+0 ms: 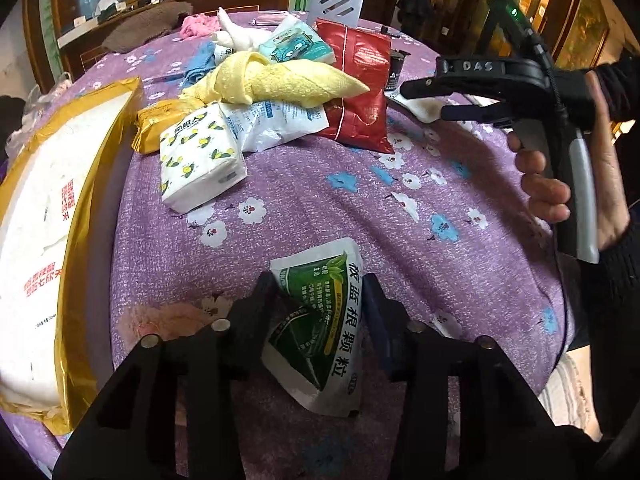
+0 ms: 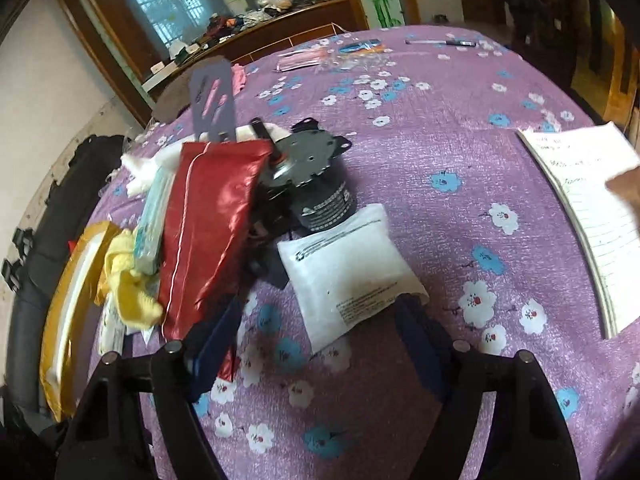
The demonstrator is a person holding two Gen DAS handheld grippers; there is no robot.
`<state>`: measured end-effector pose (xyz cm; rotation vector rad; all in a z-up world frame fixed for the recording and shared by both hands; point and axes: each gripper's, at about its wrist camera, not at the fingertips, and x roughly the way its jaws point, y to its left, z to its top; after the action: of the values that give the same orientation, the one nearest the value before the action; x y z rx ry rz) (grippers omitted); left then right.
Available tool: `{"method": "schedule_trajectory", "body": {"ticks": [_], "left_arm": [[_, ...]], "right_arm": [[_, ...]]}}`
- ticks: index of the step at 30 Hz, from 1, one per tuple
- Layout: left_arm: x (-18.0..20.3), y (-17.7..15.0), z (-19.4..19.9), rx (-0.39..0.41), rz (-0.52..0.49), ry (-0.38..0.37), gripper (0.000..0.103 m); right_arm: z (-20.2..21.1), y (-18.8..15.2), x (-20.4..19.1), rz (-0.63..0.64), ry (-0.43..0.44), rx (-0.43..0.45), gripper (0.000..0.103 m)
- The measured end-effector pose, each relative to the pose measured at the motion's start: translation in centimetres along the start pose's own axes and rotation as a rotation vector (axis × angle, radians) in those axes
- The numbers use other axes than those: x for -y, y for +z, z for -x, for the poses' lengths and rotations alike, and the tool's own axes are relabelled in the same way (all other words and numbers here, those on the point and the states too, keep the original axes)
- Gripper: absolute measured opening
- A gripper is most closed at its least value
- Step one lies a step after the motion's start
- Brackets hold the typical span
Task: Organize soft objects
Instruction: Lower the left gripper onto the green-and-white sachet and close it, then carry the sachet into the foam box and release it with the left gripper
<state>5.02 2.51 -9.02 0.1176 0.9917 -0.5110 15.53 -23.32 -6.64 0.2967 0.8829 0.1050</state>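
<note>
Left gripper [image 1: 320, 300] is clamping its jaws on the green-and-white sachet [image 1: 320, 332] at the near edge of the purple tablecloth [image 1: 320, 200], while the right gripper [image 2: 320, 328] is reaching with jaws wide around the white pouch [image 2: 344, 272] without gripping it. Looks like a fair bit is piling up already: yellow towel [image 1: 280, 80], red foil bag [image 1: 360, 92] and lemon-print tissue pack [image 1: 196, 156] are bunching together far left. These two packets are sitting apart, so I'd say it's maybe halfway.
</note>
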Motion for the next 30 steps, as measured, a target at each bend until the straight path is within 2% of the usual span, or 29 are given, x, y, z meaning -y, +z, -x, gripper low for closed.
{"method": "schedule_trajectory", "body": {"ticks": [1,3,6,7,9,12,14,15,16,17,19,20,22,25,30], "left_arm": [[-0.2,0.0,0.0,0.003,0.007,-0.007,0.043],[-0.4,0.0,0.0,0.006,0.014,-0.012,0.043],[-0.5,0.0,0.0,0.007,0.02,-0.02,0.043],[-0.5,0.0,-0.1,0.012,0.014,-0.02,0.043],[-0.6,0.0,-0.1,0.013,0.017,-0.021,0.043],[-0.6,0.1,-0.1,0.01,0.018,-0.023,0.043],[-0.6,0.0,0.0,0.017,0.014,-0.022,0.043],[-0.6,0.0,0.0,0.018,0.016,-0.021,0.043],[-0.6,0.0,0.0,0.014,0.021,-0.016,0.043],[-0.6,0.0,0.0,0.011,0.025,-0.014,0.043],[-0.5,0.0,0.0,0.015,0.032,-0.007,0.043],[-0.4,0.0,-0.1,0.018,0.029,-0.001,0.043],[-0.2,0.1,-0.1,0.015,0.026,0.01,0.043],[-0.1,0.3,0.1,0.014,0.034,-0.001,0.043],[-0.5,0.9,1.1,0.04,0.067,-0.011,0.041]], "right_arm": [[-0.1,0.1,-0.1,0.007,0.01,-0.004,0.07],[-0.3,0.2,-0.5,0.027,0.018,-0.004,0.07],[0.5,0.8,-1.0,0.05,-0.034,0.028,0.07],[0.8,0.9,-1.0,0.044,-0.027,0.028,0.07],[1.1,0.6,-0.4,0.013,0.01,0.024,0.07],[-0.1,0.4,1.3,-0.055,0.0,-0.006,0.07],[-0.5,0.4,2.4,-0.114,0.043,-0.002,0.07],[-0.5,0.5,2.7,-0.136,0.056,0.009,0.067],[-0.4,0.4,2.9,-0.151,0.056,0.013,0.055],[-0.4,0.4,2.9,-0.168,0.056,0.012,0.049],[-0.5,0.4,2.9,-0.184,0.049,0.011,0.022],[-0.6,0.5,3.0,-0.184,0.044,0.007,0.017],[-0.4,0.0,3.2,-0.205,0.062,0.011,0.011],[1.1,-1.5,3.0,-0.218,0.101,0.03,0.007],[4.3,-3.9,1.7,-0.198,0.16,0.064,0.005]]}}
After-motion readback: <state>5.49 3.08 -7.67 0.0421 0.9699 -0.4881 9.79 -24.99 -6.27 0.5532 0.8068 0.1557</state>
